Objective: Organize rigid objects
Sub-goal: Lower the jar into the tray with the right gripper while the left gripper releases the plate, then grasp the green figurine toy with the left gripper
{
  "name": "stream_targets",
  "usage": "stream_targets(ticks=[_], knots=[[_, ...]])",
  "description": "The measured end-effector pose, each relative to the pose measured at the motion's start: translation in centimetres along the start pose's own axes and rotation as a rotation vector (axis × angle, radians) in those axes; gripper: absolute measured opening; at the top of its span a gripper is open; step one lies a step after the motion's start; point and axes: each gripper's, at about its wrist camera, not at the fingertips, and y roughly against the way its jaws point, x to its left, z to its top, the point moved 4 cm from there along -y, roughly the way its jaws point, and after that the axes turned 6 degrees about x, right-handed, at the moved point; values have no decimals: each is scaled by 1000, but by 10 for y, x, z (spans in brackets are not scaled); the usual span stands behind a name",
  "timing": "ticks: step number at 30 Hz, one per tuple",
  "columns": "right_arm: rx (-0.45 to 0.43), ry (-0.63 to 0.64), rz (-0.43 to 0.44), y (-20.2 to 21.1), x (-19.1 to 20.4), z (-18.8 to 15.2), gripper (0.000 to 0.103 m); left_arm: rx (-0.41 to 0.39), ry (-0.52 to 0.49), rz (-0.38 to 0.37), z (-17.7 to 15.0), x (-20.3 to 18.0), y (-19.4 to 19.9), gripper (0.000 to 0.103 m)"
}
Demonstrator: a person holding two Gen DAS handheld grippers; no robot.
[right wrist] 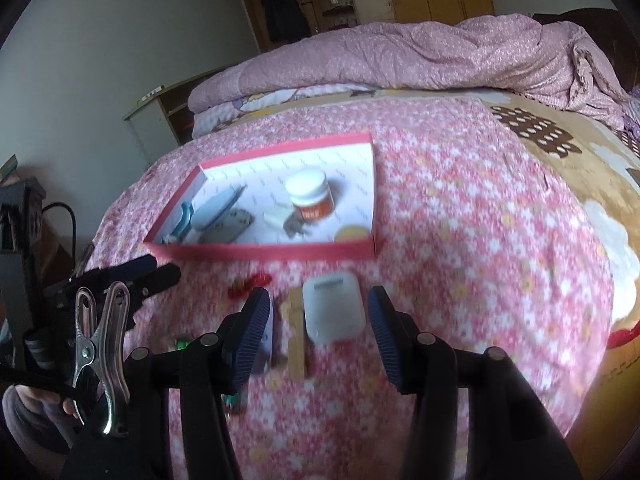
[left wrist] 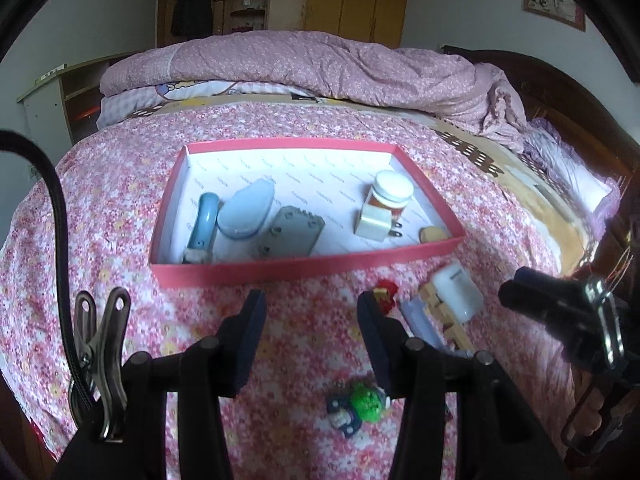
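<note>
Nearest to us, our left gripper (left wrist: 312, 320) hangs open and empty over the bed's floral cover (left wrist: 120, 216), a green toy figure (left wrist: 362, 402) lying loose just below its fingers. Our right gripper (right wrist: 320, 320) is open too, nothing pressed, with the white case (right wrist: 334, 308) and the wooden piece (right wrist: 297, 332) sitting between its fingers, still on the cover. A small red thing (right wrist: 250, 285) lies just beyond.

Further out, the red-rimmed box (left wrist: 304, 270) already holds a white-lidded jar (left wrist: 390, 192), a white plug adapter (left wrist: 374, 220), a grey block (left wrist: 290, 234), a pale blue case (left wrist: 246, 210) and a blue-handled tool (left wrist: 202, 220). So we judge the job over halfway.

Only the left view shows the green figure clearly; the right view shows the case framed for a grab.
</note>
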Motion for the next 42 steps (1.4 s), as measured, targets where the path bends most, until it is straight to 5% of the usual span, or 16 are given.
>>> stream_targets(ticks=[12, 21, 42], knots=[[27, 73, -73, 1, 1, -48, 52, 48, -108, -25, -37, -11, 6, 50], [49, 98, -73, -8, 6, -59, 52, 87, -142, -82, -54, -24, -2, 50], [49, 87, -55, -16, 2, -68, 58, 89, -195, -52, -57, -35, -22, 52]])
